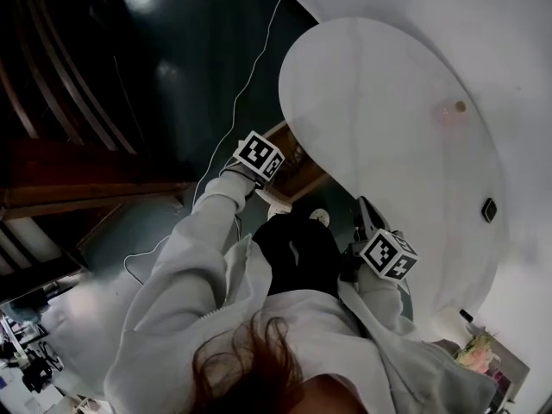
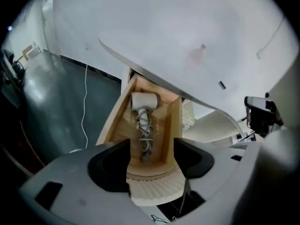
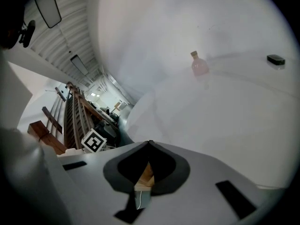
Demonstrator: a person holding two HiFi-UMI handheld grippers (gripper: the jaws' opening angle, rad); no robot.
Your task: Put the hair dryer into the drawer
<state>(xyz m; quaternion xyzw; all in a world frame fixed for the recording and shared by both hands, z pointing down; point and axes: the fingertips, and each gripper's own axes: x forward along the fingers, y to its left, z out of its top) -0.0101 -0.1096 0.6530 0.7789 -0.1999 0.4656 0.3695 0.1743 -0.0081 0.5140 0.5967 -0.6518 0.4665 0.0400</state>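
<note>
**Hair dryer down in the open drawer, my left fingers clear of it**

My left gripper (image 2: 151, 149) hangs above the wooden drawer (image 2: 171, 125) with its fingers (image 2: 108, 167) spread wide and nothing pressed between them, so I judge the placing done. The hair dryer (image 2: 143, 102) lies lengthwise on the drawer floor, head toward the back under the white surface (image 2: 187, 41). Its cord (image 2: 145, 128) is wound round the handle, so nothing trails over the walls. My right gripper (image 3: 149, 144) has its fingers closed on nothing, a sliver of wood showing below them. The drawer stands pulled out, so I judge pushing it in comes next.
</note>
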